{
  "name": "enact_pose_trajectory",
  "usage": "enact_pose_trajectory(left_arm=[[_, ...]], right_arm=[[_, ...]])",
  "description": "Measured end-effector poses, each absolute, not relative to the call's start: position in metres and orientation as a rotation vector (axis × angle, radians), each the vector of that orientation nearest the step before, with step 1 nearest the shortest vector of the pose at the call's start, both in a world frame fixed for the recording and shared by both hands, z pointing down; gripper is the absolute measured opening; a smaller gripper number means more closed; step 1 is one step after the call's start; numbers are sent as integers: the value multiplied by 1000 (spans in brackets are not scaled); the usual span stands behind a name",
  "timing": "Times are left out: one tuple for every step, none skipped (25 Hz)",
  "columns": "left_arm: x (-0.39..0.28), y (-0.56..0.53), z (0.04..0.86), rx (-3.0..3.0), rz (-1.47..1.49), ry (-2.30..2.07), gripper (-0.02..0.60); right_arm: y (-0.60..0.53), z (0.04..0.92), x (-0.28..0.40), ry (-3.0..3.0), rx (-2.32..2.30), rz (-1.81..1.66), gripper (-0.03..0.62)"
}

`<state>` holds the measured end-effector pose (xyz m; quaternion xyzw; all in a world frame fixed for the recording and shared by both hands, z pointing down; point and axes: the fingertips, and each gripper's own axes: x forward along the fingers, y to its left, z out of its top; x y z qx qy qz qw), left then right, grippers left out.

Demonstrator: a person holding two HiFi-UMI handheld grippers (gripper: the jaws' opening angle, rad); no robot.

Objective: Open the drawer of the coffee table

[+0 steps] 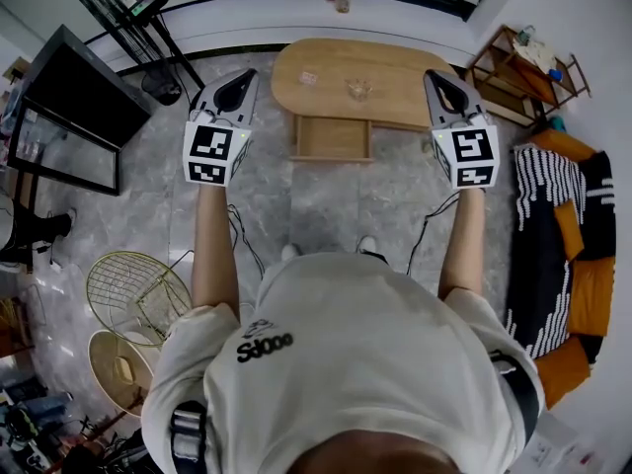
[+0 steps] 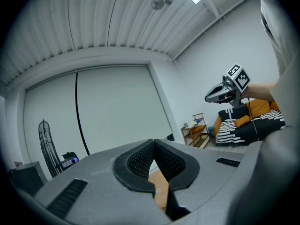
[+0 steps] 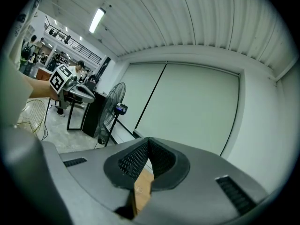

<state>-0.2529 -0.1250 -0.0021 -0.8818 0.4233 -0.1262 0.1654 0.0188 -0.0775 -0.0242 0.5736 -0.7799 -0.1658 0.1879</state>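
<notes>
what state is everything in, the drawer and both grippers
drawer: open, pulled out from the coffee table, looks empty
left gripper: shut, nothing between its jaws, held in the air
right gripper: shut, nothing between its jaws, held in the air

The coffee table (image 1: 365,72) had a pale wood top, smooth and matt, and its drawer (image 1: 331,138) was of the same wood. A small glass (image 1: 357,89) on it was clear and shiny. The floor (image 1: 316,200) was grey veined stone tile with a polished sheen. The left gripper (image 2: 153,142) and right gripper (image 3: 148,139) had matt grey plastic shells, faintly grainy. Their pads (image 2: 138,161) were black and rubbery-looking, with a fine mesh texture. The wire basket (image 1: 138,294) was thin gold-coloured metal. The sofa (image 1: 583,294) was covered in orange cloth, with a black-and-white striped woven throw (image 1: 548,215) over it. The person's T-shirt (image 1: 346,354) was matt white cloth.
</notes>
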Motion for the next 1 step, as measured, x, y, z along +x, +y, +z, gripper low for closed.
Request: enact_pose_trajectory(left_arm=[[-252,-126,-2,-2514,-358,1206,18]], right_arm=[[-79,-24,20,-2193,1615,-469,6]])
